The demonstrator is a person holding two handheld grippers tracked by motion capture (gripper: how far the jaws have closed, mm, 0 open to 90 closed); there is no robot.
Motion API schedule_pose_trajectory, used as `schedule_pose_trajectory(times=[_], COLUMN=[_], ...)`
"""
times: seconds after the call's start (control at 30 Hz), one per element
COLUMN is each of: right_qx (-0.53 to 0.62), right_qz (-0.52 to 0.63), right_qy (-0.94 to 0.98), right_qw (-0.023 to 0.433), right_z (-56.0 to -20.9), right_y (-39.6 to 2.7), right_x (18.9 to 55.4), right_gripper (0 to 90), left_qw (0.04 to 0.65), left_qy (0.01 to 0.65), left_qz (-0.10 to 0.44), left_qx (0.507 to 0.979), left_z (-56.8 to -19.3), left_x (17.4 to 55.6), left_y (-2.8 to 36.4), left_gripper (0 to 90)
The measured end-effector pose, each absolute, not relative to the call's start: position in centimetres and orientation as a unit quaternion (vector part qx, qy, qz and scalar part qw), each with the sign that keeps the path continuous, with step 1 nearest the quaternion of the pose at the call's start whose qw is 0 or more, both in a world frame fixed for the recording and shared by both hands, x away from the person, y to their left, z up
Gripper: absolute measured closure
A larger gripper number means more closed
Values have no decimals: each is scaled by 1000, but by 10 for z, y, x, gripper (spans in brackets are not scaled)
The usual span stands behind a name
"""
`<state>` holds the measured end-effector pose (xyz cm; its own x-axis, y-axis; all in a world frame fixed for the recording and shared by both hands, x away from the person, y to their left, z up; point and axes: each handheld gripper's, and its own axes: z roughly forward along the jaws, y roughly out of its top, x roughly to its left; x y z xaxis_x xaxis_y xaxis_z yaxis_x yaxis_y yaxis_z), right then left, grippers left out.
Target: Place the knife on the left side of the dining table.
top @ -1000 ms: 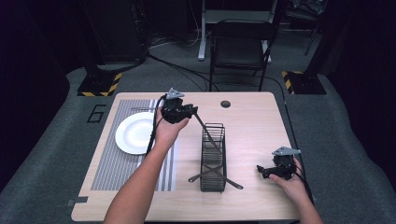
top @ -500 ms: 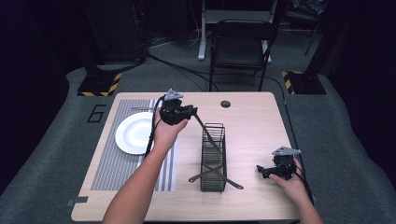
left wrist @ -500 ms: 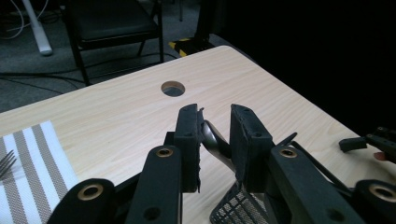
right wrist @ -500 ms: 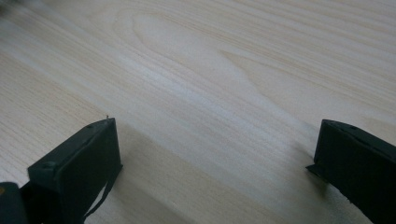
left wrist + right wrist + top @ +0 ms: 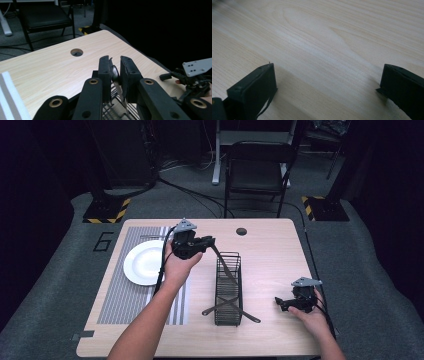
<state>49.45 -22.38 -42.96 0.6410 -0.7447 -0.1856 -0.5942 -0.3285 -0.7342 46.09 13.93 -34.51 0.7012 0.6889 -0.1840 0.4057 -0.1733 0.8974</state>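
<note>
Table (image 5: 270, 245), wire basket (image 5: 228, 290) mid. Left hand-held gripper (image 5: 115, 72) jaws just closing, now clamped on knife (image 5: 221, 261) handle, blade in basket's far end. Right hand-held gripper (image 5: 281, 303) wide, idle. Next: lift straight out toward plate (image 5: 144, 265).

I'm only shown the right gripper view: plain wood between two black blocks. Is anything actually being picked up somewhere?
Observer: Yes. The left tongs have just been closing and now pinch the top end of a metal utensil.
Operator: Where's the rest of it?
Observer: It slants down into a black wire basket in the middle of the table.
Operator: And where are my tongs in all this?
Observer: The right tongs sit open near the table's near right corner, apart from the basket, with a hand behind them.
</note>
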Motion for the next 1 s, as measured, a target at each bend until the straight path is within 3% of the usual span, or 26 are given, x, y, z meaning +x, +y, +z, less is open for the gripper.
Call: schedule_pose_trajectory(times=[0.6,1.0], right_qx=[-810,-809], right_qz=[-92,-93], right_qy=[413,414], right_qw=[406,406], right_z=[-430,-430], right_y=[-224,-224], right_x=[495,495], right_gripper=[0,0], left_qw=[527,519], left_qy=[314,302], left_qz=[122,148], left_qx=[780,786], left_z=[-328,-307], left_x=[444,440], left_y=[109,101], left_gripper=[836,839])
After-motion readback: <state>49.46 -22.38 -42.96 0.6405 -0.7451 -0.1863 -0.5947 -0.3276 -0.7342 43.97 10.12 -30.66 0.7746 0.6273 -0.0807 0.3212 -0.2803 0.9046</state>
